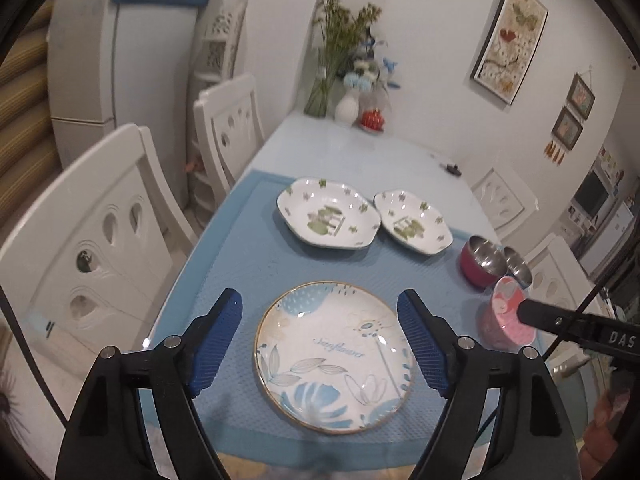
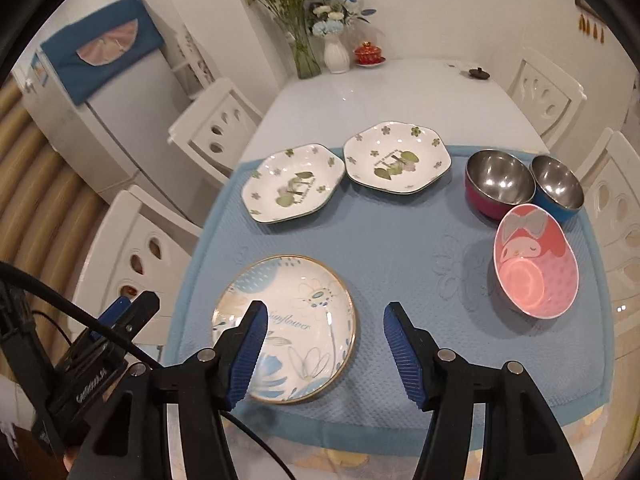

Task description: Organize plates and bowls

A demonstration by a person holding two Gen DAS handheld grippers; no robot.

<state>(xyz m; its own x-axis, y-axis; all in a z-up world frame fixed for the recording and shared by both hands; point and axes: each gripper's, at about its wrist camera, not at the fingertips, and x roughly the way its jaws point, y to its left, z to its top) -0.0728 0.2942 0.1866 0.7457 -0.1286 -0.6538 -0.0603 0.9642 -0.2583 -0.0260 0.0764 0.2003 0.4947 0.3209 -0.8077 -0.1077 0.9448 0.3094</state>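
From the left wrist, the left gripper is seen open above the blue mat, with nothing held. The round plate lies flat on the mat below the gap. Two white flower plates are set side by side farther back. A red bowl and a pink bowl are seen on the right.

From the right wrist, the right gripper is seen open and empty. The round plate is partly hidden by its left finger. The pink bowl is tilted beside the red bowl and a blue bowl, which touch.
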